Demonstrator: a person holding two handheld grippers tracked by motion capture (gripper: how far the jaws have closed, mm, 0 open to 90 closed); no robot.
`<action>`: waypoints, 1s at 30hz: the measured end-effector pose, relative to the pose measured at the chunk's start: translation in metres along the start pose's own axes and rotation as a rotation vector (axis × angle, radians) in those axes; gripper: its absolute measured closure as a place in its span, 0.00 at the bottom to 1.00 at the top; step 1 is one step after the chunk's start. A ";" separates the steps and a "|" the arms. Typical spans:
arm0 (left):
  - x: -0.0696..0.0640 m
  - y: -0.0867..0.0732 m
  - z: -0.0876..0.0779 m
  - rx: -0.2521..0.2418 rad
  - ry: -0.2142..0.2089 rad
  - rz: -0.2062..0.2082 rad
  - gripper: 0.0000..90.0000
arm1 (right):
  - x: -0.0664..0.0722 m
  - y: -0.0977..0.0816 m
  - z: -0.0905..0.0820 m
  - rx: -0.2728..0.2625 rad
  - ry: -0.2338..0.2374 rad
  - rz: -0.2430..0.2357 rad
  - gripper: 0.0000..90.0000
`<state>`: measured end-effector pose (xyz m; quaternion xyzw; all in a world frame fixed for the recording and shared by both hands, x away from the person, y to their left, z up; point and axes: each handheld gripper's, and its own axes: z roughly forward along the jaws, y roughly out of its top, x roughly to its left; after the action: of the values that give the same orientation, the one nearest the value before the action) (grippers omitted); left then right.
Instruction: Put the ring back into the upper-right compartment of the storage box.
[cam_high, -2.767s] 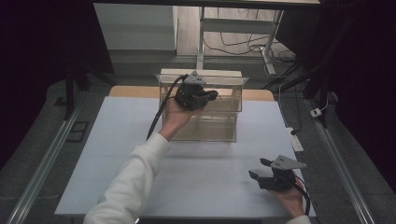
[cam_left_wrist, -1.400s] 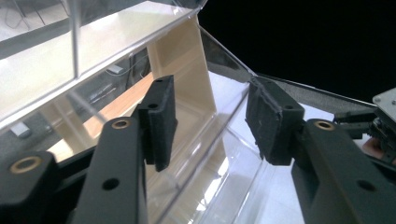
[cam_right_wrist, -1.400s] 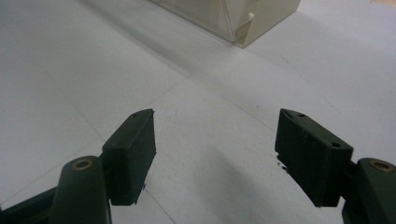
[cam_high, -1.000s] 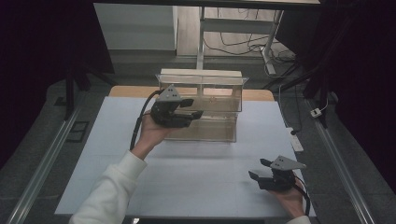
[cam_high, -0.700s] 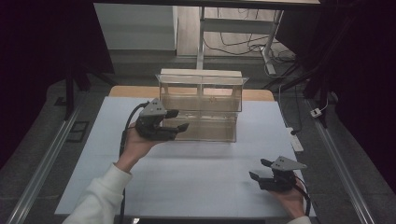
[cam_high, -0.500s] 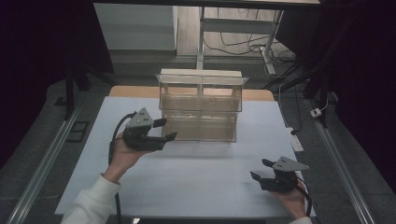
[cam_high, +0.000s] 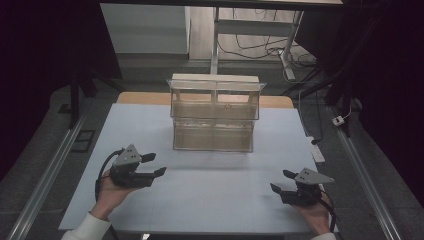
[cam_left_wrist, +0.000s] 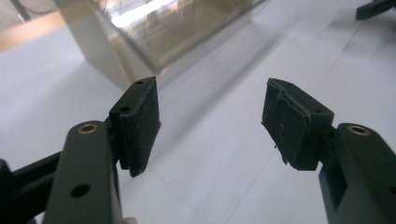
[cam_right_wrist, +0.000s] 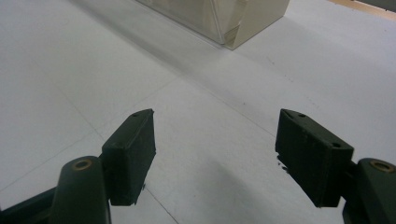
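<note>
Both hands low at near tabletop edge — left gripper and right gripper fingers released, empty; clear box stands apart — work looks finished.

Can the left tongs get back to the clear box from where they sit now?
Probably yes. The left tongs stand open with nothing between them, low over the white mat, and only bare mat lies between them and the clear box. The right tongs sit well off to the side.
</note>
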<state>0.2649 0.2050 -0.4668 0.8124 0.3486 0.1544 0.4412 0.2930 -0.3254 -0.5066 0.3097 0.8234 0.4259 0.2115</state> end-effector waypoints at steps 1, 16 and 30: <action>0.001 -0.005 0.000 0.004 0.002 -0.010 0.40 | 0.000 0.000 0.000 0.001 -0.002 -0.006 0.31; 0.011 -0.044 -0.003 0.054 0.030 -0.068 0.40 | 0.001 -0.002 0.001 0.016 -0.009 -0.032 0.31; 0.013 -0.043 -0.001 0.051 0.038 -0.071 0.39 | 0.003 -0.001 0.000 0.009 -0.012 -0.043 0.31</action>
<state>0.2551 0.2310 -0.5023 0.8074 0.3895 0.1449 0.4188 0.2910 -0.3239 -0.5073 0.2955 0.8304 0.4156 0.2244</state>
